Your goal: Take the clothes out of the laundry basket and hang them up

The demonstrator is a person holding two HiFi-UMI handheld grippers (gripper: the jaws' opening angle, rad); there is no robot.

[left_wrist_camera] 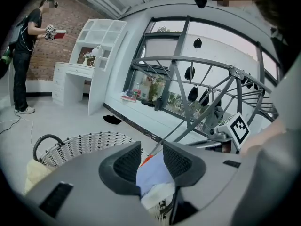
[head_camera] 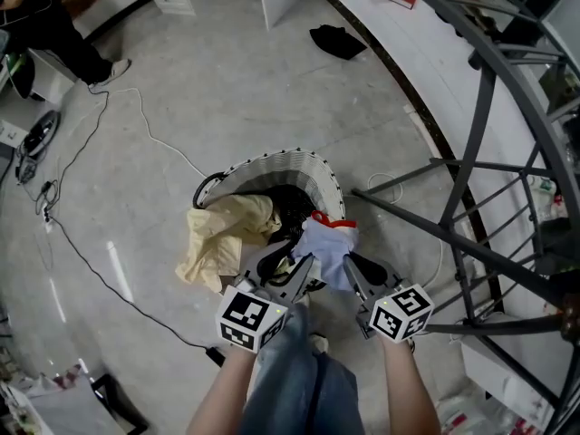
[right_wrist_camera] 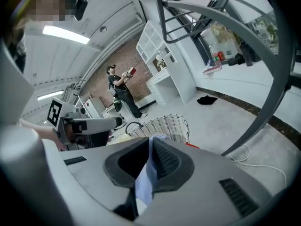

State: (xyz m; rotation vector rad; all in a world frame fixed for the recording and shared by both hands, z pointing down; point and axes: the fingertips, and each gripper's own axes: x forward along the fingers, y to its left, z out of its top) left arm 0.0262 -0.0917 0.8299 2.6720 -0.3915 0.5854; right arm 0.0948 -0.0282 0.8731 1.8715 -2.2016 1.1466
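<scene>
Grey floor [head_camera: 181, 107], laundry basket [head_camera: 272, 163] centre. Blue garment [head_camera: 328, 243] over basket's 5 o'clock rim, pinched in jaws of left gripper [head_camera: 294, 263] and right gripper [head_camera: 353, 265]. Advice: lift clear, spread edge, swing to drying rack [head_camera: 471, 170], 3 o'clock.

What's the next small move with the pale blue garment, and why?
Probably raise both grippers together, straight up. The left gripper and the right gripper are each shut on the pale blue, red-trimmed garment, which sits bunched over the white wicker laundry basket. Lifting should clear the rim before swinging toward the grey metal drying rack.
</scene>
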